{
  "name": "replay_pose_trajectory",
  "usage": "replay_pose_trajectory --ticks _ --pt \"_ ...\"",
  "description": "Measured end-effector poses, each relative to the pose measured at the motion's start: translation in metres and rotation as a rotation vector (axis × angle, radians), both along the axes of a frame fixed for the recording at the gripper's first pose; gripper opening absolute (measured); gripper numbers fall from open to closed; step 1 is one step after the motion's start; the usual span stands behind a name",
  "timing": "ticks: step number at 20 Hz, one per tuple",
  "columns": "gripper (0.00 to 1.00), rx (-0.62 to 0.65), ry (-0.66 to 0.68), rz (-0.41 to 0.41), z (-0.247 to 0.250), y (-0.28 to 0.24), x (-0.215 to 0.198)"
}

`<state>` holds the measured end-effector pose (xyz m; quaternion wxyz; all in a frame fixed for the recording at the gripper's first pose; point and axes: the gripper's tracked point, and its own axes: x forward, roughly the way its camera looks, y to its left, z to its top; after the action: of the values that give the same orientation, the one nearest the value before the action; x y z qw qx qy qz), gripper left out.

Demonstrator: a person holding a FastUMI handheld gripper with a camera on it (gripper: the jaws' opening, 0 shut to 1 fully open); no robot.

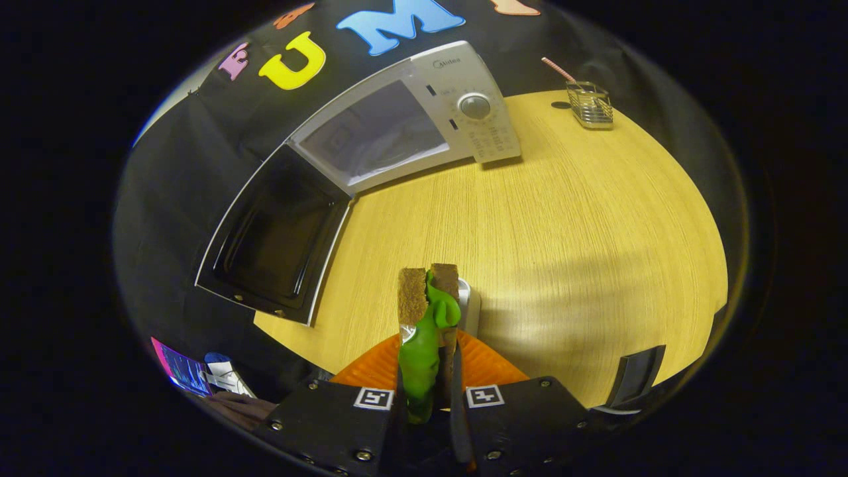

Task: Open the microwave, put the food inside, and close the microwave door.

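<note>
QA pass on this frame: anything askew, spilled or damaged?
Nothing spilled or damaged. The sandwich stands on edge, clamped between the gripper fingers, its green filling bulging out the side. Microwave sits on the table with its door swung fully open, as the task needs. Wire holder stands upright.

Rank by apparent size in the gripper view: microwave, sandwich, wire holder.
1. microwave, door swung open
2. sandwich, clamped between the gripper fingers; nearness to the camera inflates it
3. wire holder, far across the table
</note>
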<state>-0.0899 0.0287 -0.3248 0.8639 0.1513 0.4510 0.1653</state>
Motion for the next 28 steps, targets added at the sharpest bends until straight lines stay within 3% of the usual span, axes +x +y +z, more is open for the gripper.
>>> replay_pose_trajectory --ticks 6,13,22,28 --pt "0.25 0.372 -0.068 -0.139 0.062 0.051 0.045" --pt "0.25 0.669 -0.097 -0.401 0.064 0.085 0.130" --pt "0.26 0.857 -0.190 -0.731 0.036 0.108 0.251" --pt "0.25 0.878 -0.195 -0.794 0.009 0.134 0.316"
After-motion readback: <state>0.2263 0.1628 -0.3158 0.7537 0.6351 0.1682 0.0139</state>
